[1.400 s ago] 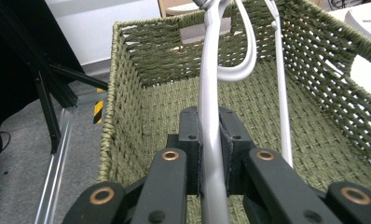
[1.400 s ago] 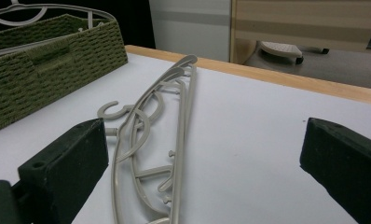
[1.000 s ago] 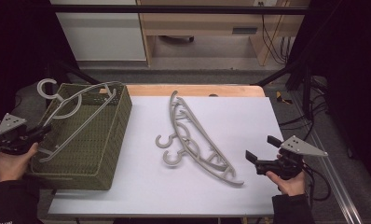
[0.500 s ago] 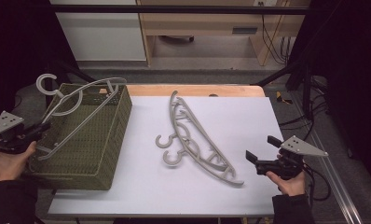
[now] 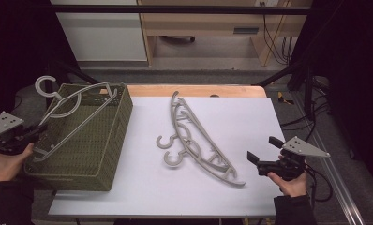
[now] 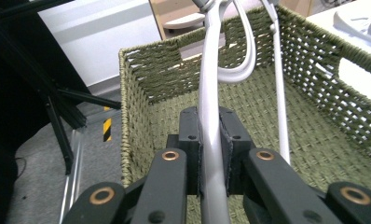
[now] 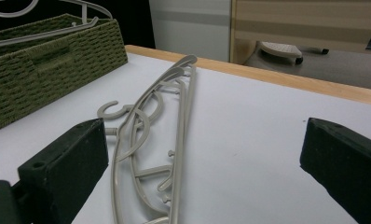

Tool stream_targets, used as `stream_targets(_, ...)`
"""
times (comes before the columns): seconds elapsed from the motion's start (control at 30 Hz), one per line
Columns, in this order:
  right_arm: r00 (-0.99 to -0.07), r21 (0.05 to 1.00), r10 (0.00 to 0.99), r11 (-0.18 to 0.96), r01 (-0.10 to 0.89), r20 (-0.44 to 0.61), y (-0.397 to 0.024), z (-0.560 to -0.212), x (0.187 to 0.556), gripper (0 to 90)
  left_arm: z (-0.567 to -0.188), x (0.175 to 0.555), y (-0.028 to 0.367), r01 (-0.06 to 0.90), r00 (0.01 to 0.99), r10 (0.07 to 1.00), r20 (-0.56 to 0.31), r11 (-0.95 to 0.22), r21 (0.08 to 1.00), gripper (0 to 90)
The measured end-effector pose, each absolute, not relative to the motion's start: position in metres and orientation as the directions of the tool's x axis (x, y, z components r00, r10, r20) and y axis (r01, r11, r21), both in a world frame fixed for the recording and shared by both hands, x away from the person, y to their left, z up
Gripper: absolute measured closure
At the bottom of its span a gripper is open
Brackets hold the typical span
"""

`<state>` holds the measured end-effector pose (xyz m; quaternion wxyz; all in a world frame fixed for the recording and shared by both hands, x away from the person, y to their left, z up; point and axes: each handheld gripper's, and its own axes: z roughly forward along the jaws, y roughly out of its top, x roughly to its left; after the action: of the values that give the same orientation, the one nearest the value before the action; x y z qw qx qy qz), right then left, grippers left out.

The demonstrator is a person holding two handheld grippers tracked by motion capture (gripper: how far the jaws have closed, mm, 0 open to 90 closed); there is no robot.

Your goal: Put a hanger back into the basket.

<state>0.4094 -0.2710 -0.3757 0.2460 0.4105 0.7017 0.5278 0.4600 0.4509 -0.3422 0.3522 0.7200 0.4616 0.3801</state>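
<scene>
Here, the pale grey plastic clothes hanger (image 5: 77, 110) with a curled hook is pinched near one end by the left gripper (image 5: 32, 133), at the left edge of the high view. Its curved frame is thin and open, with a straight lower bar. It lies slanted above the olive-green woven basket (image 5: 107, 145), its long axis running from lower left up toward the upper middle of the frame, hook at the upper left beyond the basket's rim.

The left gripper view shows what the high view cannot: both black pads pressed tight against the hanger's arm (image 6: 210, 135), and the basket's woven floor (image 6: 314, 149) beneath it.

At the lower right of the high view, the right gripper (image 5: 264, 154) hovers over the white table (image 5: 269, 117) with its jaws spread wide, holding nothing. Its own view looks between those jaws at two more grey hangers (image 7: 151, 135) lying stacked on the table, running away toward the wooden far edge, hooks to the left.
</scene>
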Motion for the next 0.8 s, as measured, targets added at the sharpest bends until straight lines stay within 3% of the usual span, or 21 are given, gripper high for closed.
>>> stream_targets(0.53,-0.541,0.94,0.837,0.111,0.321,0.086,-0.271,-0.377,0.411,1.2,-0.35,0.463,0.464,0.409,0.27,0.923,0.274,-0.367,0.836,81.6)
stream_targets(0.8,-0.541,0.942,0.836,0.11,0.318,0.085,-0.271,-0.377,0.41,1.2,-0.368,0.474,0.449,0.49,0.301,0.895,0.33,-0.442,0.751,81.5)
